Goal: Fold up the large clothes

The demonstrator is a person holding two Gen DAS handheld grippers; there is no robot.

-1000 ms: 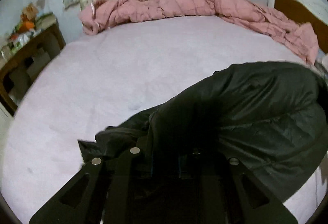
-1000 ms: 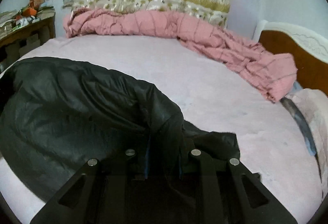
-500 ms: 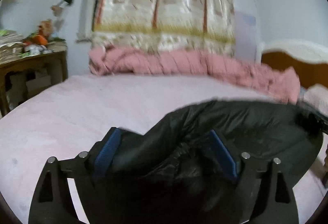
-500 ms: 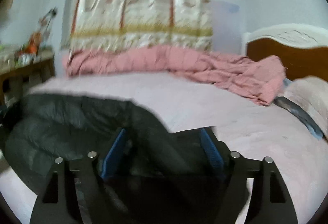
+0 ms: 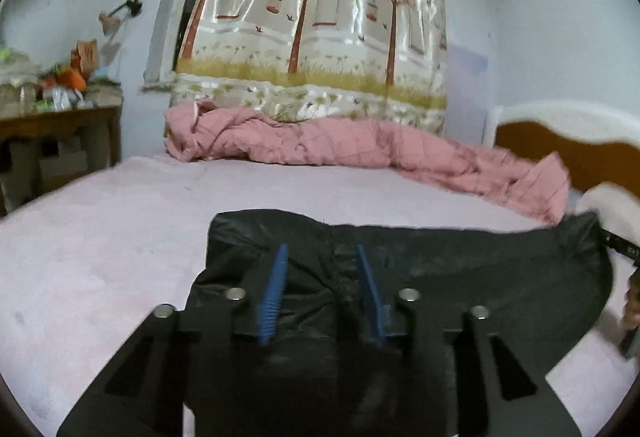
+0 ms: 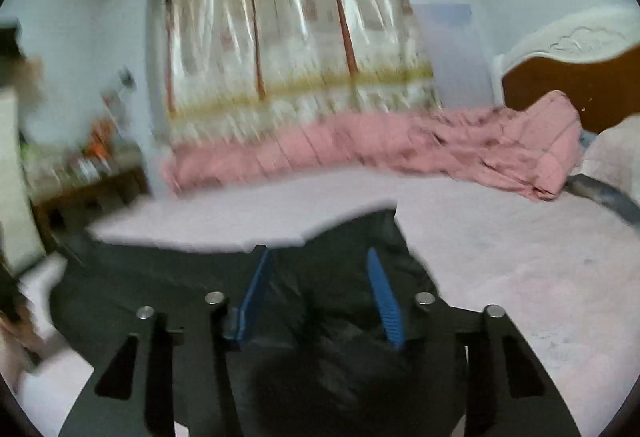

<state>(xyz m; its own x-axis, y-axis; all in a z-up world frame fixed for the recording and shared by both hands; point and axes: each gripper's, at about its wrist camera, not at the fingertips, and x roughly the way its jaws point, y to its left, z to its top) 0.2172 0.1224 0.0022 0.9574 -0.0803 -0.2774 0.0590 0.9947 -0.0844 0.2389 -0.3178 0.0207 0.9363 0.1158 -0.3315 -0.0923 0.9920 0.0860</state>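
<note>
A large black padded jacket [image 5: 480, 265] lies in a wide folded band across the pink bed sheet [image 5: 120, 237]. My left gripper [image 5: 320, 249] stands over the band's left end. Its jaws are closing, with bunched black fabric between the blue pads [image 5: 276, 277], whose ribbed inner faces still show. In the blurred right wrist view the jacket [image 6: 160, 277] stretches off to the left. My right gripper [image 6: 316, 251] is over the band's right end, its jaws also closing around fabric without clearly pressing it.
A crumpled pink quilt [image 5: 340, 145] lies along the bed's far edge under a tree-print curtain [image 5: 312, 37]. A wooden headboard [image 5: 560, 149] and a pale pillow [image 5: 612, 201] are at the right. A cluttered side table [image 5: 60, 117] stands at the left.
Both grippers let go of the jacket, opened wide and have partly narrowed again. Both views tilted up from the bed toward the curtain. The jacket now lies in a flatter band.
</note>
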